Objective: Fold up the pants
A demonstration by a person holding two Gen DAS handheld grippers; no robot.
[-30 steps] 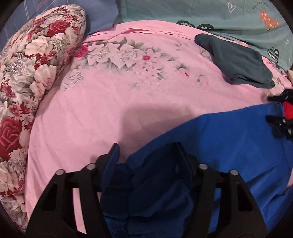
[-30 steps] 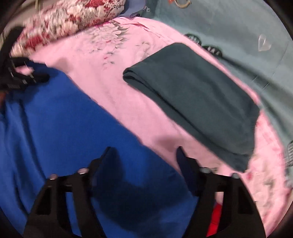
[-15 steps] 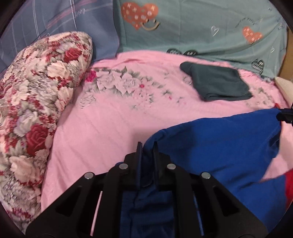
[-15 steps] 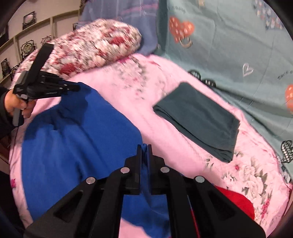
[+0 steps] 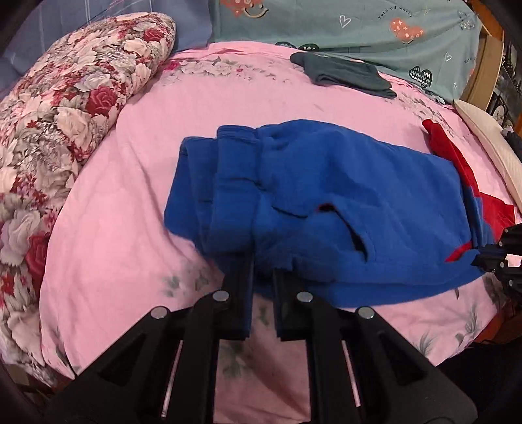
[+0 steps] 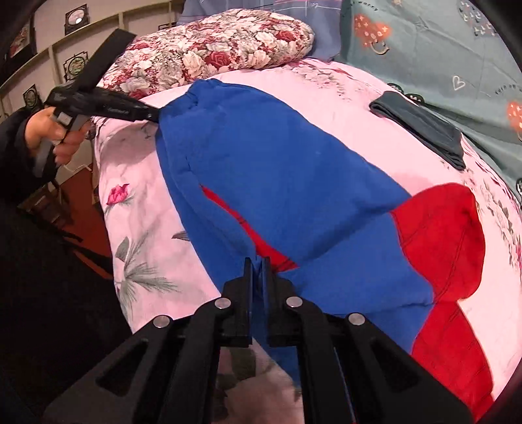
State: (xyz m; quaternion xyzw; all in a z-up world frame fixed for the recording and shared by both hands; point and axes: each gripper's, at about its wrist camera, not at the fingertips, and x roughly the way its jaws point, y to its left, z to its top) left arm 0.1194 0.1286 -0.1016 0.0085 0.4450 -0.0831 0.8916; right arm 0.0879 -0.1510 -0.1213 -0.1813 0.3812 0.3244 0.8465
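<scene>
A big pink bed sheet w/ flower prints (image 5: 137,182) covers the bed. A puffy quilt w/ red & white roses (image 5: 65,98) lies rolled on its left side. A folded dark grey-green cloth (image 5: 345,73) sits near the far edge, just beside a teal blanket w/ hearts (image 5: 359,29).

You cannot see the fingertips of your left gripper (image 5: 262,265): the near edge of the blue pants (image 5: 326,202) drapes over them. The right gripper (image 5: 499,257) is cut off at the right edge of the left wrist view. The red garment (image 6: 447,248) lies mostly buried under the pants.
</scene>
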